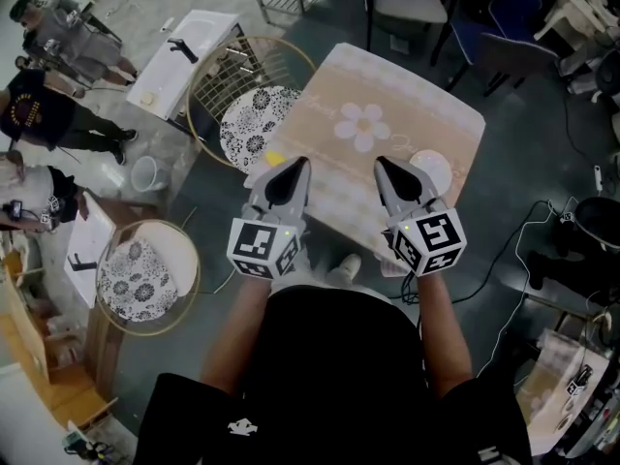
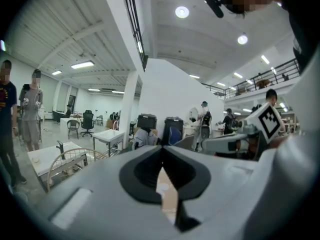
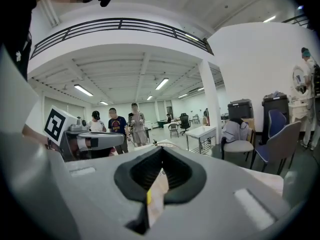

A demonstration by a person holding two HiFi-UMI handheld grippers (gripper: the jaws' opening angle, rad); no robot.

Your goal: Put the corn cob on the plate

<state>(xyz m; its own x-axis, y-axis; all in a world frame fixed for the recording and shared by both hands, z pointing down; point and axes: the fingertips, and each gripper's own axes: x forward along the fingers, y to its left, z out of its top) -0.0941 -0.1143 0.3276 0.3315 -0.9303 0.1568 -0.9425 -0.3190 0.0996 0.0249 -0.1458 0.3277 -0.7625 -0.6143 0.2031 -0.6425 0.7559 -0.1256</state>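
A small table under a beige cloth with a white flower print [image 1: 387, 105] stands in front of me. A yellow corn cob [image 1: 274, 159] lies near its left front corner, mostly hidden behind my left gripper [image 1: 301, 164], which is shut and empty. The white plate [image 1: 434, 170] rests by the table's right front edge, just right of my right gripper [image 1: 381, 163], also shut and empty. Both grippers hover side by side over the table's near edge. In the right gripper view a yellow sliver of the cob [image 3: 148, 197] shows through the slit below the shut jaws.
Two round wire chairs with patterned cushions [image 1: 254, 124] [image 1: 136, 279] stand left of the table, beside white side tables [image 1: 184, 56]. Several people [image 1: 48, 105] stand at far left. Office chairs [image 1: 412, 8] are behind the table; cables [image 1: 523, 250] trail on the floor at right.
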